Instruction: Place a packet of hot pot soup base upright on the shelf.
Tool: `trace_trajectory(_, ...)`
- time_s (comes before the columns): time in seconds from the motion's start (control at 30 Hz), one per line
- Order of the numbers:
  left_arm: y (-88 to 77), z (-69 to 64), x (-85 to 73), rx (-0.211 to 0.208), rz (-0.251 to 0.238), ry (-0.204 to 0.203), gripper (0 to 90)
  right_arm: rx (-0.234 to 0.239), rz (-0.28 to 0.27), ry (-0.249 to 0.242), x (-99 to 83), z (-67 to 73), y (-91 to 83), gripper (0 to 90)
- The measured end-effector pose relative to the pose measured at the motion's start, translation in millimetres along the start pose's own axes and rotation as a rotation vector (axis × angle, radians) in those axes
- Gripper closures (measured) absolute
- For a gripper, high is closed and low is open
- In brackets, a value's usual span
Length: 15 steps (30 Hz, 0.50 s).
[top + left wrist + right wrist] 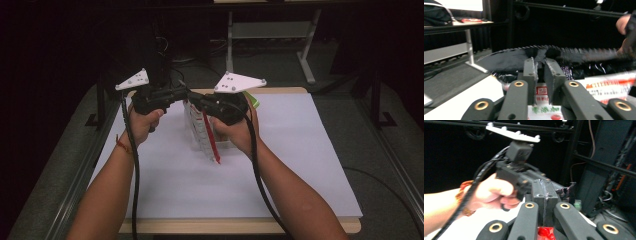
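A packet (pixel 201 129) of clear film with white and red print hangs upright above the table, a red strip (pixel 215 150) trailing from it. My right gripper (pixel 194 101) is shut on its top edge; the jaws (pixel 544 188) meet in a thin line, with red print (pixel 546 233) below and the dark serrated rim (pixel 567 191) beside them. My left gripper (pixel 181 97) comes in from the left to the same top edge. Its jaws (pixel 540 68) stand a narrow gap apart at the black serrated rim (pixel 509 57), with the packet's printed face (pixel 599 87) below.
A white sheet (pixel 300 165) covers the wooden table (pixel 240 226). A small green thing (pixel 255 102) peeks out behind the right hand. Metal frame legs (pixel 306 55) stand on the floor beyond the table. Dark rails run along both sides.
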<state>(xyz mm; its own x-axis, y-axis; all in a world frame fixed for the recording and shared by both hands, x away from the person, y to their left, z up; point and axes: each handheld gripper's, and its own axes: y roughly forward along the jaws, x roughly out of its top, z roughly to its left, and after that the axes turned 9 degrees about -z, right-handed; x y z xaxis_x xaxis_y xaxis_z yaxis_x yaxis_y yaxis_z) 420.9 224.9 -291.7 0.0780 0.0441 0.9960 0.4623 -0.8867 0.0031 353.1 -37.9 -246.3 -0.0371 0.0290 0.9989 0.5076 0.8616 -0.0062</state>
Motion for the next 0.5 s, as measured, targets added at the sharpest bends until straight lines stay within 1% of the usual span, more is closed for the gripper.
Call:
trace_trajectory(0.03, -2.9, -0.5, 0.3, 0.012, -0.004, 0.004, 75.3, -0.001, 0.000, 0.007, 0.9, -2.5, 1.5, 90.0)
trace_trajectory(0.07, -6.4, -0.1, 0.8, 0.025, -0.014, 0.000, 74.1, -0.007, -0.002, -0.001, 1.7, -4.3, 3.2, 90.0)
trace_trajectory(0.1, -6.4, -0.1, 0.8, 0.025, -0.014, 0.000, 70.7, -0.007, -0.002, -0.001, 1.7, -4.3, 3.2, 90.0)
trace_trajectory(0.13, -11.2, -0.2, 1.5, 0.061, -0.025, 0.007, 70.7, -0.013, -0.001, -0.004, 2.6, -5.9, 5.0, 90.0)
trace_trajectory(0.17, -14.3, -0.5, 1.7, 0.070, -0.030, 0.014, 67.1, -0.019, -0.003, 0.000, 4.1, -8.8, 8.7, 90.0)
trace_trajectory(0.2, -23.2, -3.1, 2.4, 0.090, -0.031, 0.031, 64.1, -0.027, -0.006, 0.002, 4.4, -10.3, 10.4, 90.0)
trace_trajectory(0.23, -23.2, -3.1, 2.4, 0.090, -0.031, 0.031, 61.2, -0.029, -0.011, 0.009, 4.2, -12.4, 12.1, 90.0)
trace_trajectory(0.27, -28.4, -5.4, 2.0, 0.093, -0.031, 0.036, 61.2, -0.029, -0.011, 0.009, 4.2, -12.4, 12.1, 90.0)
trace_trajectory(0.3, -39.7, -12.7, -0.8, 0.127, -0.013, 0.071, 56.5, -0.051, -0.008, -0.001, 3.7, -15.6, 14.7, 90.0)
trace_trajectory(0.33, -45.9, -17.6, -3.3, 0.143, 0.008, 0.092, 52.3, -0.054, -0.010, 0.007, 3.4, -17.1, 15.3, 90.0)
trace_trajectory(0.4, -61.1, -27.9, -11.9, 0.144, 0.024, 0.124, 50.3, -0.070, -0.008, 0.010, 3.2, -20.5, 16.9, 90.0)
trace_trajectory(0.43, -68.1, -32.9, -18.0, 0.152, 0.037, 0.123, 49.5, -0.075, -0.008, 0.014, 3.3, -22.0, 17.6, 90.0)
trace_trajectory(0.47, -74.9, -37.9, -25.7, 0.151, 0.059, 0.125, 47.9, -0.075, -0.008, 0.015, 3.6, -23.3, 18.7, 90.0)
trace_trajectory(0.5, -80.5, -42.7, -35.6, 0.145, 0.079, 0.114, 47.0, -0.083, -0.003, 0.007, 4.4, -23.4, 20.1, 90.0)
